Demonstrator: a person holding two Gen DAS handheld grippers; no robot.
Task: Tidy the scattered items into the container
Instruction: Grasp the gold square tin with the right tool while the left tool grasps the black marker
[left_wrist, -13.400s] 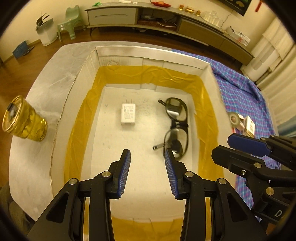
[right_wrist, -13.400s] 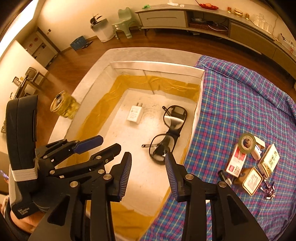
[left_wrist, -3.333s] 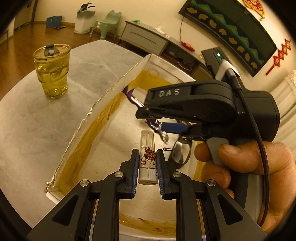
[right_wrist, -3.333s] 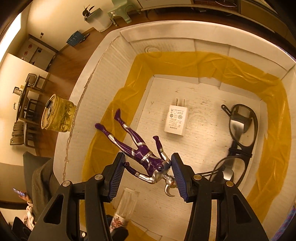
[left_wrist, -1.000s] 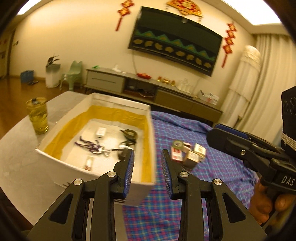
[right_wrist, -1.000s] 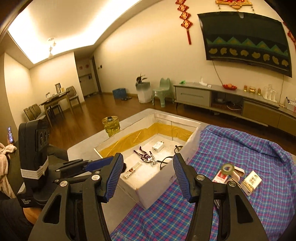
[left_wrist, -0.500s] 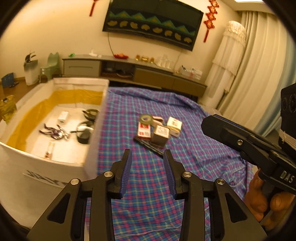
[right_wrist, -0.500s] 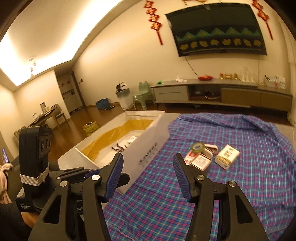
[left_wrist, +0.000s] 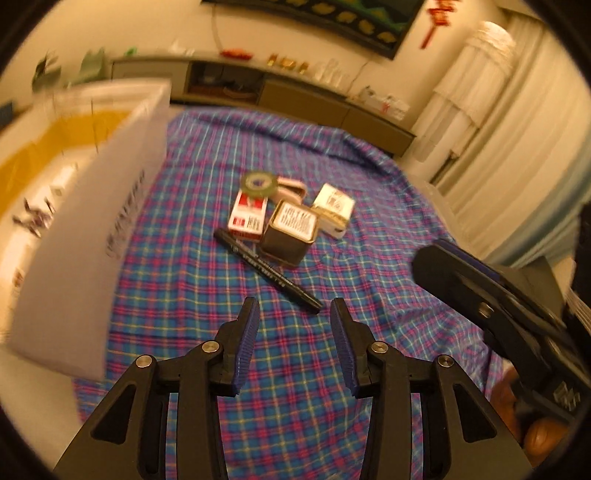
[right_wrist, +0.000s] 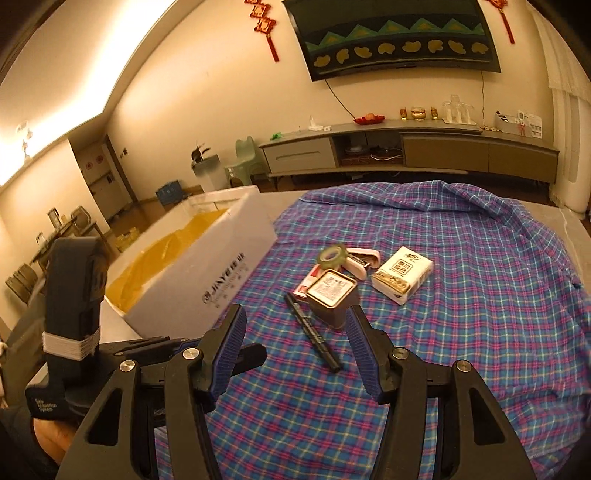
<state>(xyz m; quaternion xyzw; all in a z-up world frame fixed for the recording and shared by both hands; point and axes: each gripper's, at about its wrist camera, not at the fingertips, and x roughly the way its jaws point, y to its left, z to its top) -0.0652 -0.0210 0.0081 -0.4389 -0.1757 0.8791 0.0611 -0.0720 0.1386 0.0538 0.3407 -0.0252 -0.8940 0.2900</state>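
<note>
**Both grippers over the plaid cloth, jaws empty**

Left gripper – fingers apart, nothing between them, hovering above the plaid cloth. The near tip of the black marker lies just ahead of the gap. Right gripper – fingers spread wide, empty; the marker runs diagonally in the gap ahead of them, lying on the cloth.

Loose items sit clustered mid-cloth: a brown square tin upright beside the marker's far end, a red-and-white pack touching the tin, a green tape roll resting partly on that pack, a pink stapler just behind the roll, a white-and-gold box near the tin on its right.

The white foam container with yellow lining stands at the cloth's left edge, well apart from the cluster. Small items lie on its floor in the left view – too blurred to name.
</note>
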